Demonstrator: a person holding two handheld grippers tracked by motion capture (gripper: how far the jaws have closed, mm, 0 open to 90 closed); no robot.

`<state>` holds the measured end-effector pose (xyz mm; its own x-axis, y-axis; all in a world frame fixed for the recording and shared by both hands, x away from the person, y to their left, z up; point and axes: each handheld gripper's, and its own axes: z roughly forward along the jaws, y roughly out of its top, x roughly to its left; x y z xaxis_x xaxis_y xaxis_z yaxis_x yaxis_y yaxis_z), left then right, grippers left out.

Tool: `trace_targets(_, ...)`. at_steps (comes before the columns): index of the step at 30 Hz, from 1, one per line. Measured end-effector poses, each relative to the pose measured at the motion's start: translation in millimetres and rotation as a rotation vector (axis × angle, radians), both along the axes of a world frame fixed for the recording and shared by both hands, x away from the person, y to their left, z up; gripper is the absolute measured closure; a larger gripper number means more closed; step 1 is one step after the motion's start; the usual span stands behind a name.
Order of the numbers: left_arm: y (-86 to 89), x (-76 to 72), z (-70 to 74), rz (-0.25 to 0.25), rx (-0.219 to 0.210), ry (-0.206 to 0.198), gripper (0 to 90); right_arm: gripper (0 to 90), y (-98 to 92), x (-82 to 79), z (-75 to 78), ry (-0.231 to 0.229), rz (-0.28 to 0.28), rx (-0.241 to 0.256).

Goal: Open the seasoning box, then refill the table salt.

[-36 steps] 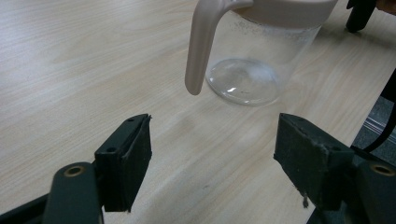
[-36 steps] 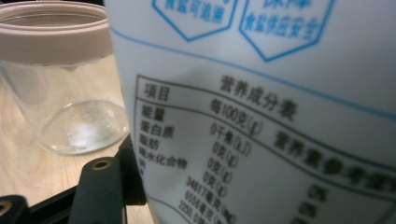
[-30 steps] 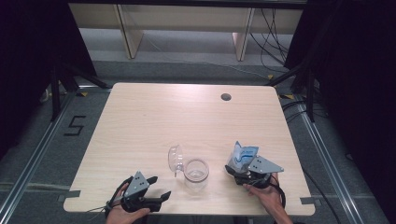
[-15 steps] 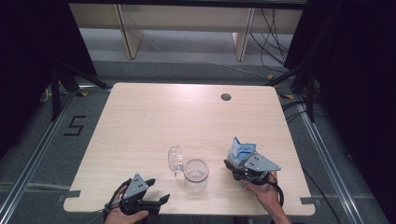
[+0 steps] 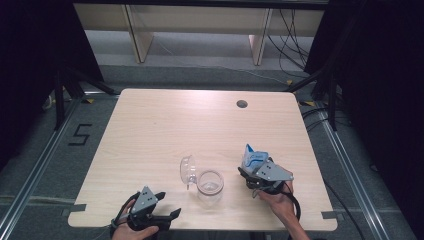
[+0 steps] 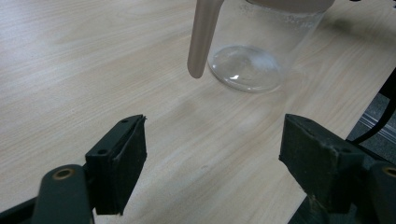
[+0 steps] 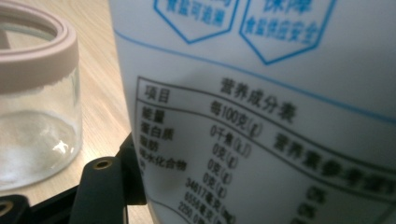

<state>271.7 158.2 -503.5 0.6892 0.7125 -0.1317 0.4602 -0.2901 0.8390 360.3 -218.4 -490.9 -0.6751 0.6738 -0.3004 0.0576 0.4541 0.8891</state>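
A clear glass jar (image 5: 210, 186) stands upright near the front edge of the wooden surface (image 5: 160, 130), its hinged lid (image 5: 187, 171) swung open at its left. Right of the jar, the right hand-held gripper (image 5: 252, 176) is clamped on a white-and-blue bag (image 5: 253, 157) that stands up above it. Left of the jar, near the front edge, the left hand-held gripper (image 5: 169, 212) rests with jaws spread wide, holding nothing and facing the jar.

A pale wooden surface (image 5: 165, 130) with a cable hole (image 5: 242, 104) stands on grey carpet (image 5: 200, 50); black curtains (image 5: 30, 45) flank it, wooden shelving (image 5: 195, 20) behind.
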Motion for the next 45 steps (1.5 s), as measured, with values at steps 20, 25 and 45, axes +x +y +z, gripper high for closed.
trace_targets(20,-1.0,-1.4,-2.1,0.014,0.001,-0.009,22.5,38.8,15.8,-3.8,8.4,-0.12,0.026,-0.092)
trace_targets(25,-0.5,-1.5,-2.3,0.016,-0.003,-0.014,22.4,38.9,20.6,-5.4,9.3,-0.156,0.021,-0.149)
trace_targets(45,0.0,-1.9,-3.2,0.005,0.018,-0.02,22.3,39.3,37.7,-11.7,7.2,-0.268,-0.001,-0.344)
